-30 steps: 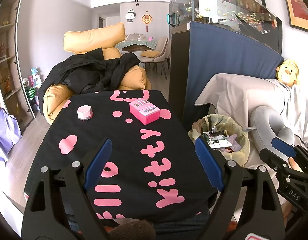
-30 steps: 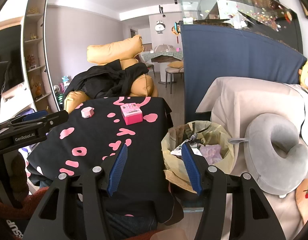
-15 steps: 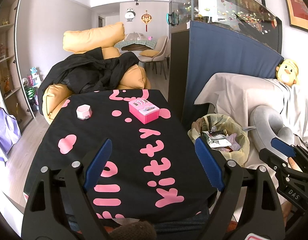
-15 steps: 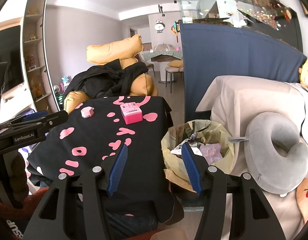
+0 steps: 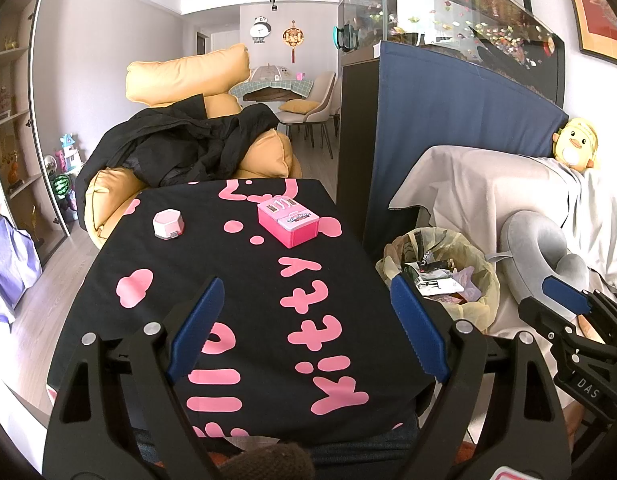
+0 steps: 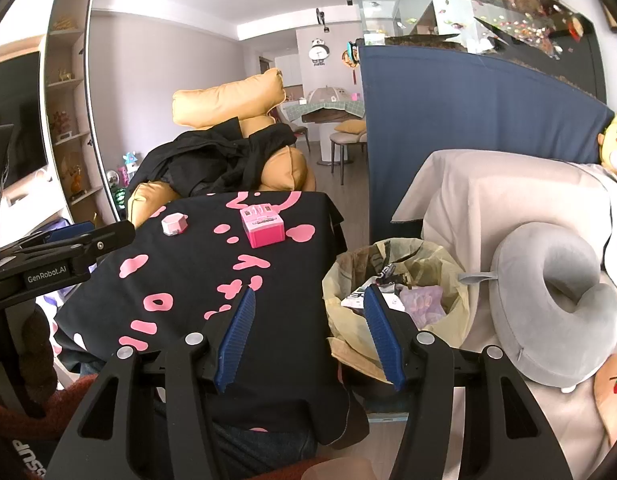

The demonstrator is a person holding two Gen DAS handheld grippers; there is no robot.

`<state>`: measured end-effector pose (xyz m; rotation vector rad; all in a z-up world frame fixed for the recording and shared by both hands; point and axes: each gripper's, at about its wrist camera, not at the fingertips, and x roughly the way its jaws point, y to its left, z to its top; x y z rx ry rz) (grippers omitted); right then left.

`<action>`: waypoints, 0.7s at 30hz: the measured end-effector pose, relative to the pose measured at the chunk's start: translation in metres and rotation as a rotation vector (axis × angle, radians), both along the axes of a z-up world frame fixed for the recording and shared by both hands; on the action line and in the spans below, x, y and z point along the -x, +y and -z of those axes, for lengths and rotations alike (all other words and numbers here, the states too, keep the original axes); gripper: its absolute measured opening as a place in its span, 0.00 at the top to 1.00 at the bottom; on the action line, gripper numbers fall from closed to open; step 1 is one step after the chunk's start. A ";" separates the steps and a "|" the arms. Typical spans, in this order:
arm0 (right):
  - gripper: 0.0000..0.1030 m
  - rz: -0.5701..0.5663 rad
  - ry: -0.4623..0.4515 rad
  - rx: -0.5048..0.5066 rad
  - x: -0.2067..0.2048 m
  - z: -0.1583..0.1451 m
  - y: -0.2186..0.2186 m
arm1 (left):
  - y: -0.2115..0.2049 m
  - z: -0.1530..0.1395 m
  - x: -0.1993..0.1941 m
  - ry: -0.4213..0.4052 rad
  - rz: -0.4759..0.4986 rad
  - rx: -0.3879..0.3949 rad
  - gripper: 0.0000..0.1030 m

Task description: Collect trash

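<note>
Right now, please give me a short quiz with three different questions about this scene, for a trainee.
1. True or false: both the left gripper and the right gripper have open, empty jaws.
2. Multiple choice: where is the trash bin with the yellowish bag? A) on the table B) on the floor between the table and the covered sofa C) on the yellow armchair
3. Fill in: on the black cloth with pink letters, two items show: a pink box and a small ____ hexagonal case.

Key: 1 true; 2 B; 3 pale pink
</note>
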<state>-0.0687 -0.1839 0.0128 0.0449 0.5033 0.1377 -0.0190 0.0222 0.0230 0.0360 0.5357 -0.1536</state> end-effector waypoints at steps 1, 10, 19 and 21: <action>0.48 0.000 0.000 0.000 0.000 0.000 0.000 | 0.000 0.000 0.000 0.000 0.000 0.000 0.21; 0.48 0.001 0.001 0.001 -0.001 0.000 -0.001 | 0.000 0.000 0.000 0.002 -0.001 0.000 0.21; 0.48 -0.002 0.003 -0.001 -0.001 0.000 -0.001 | -0.001 0.000 0.000 0.001 0.008 -0.003 0.21; 0.48 0.000 0.004 -0.003 0.000 0.001 -0.002 | -0.004 0.001 0.001 0.001 0.013 -0.005 0.21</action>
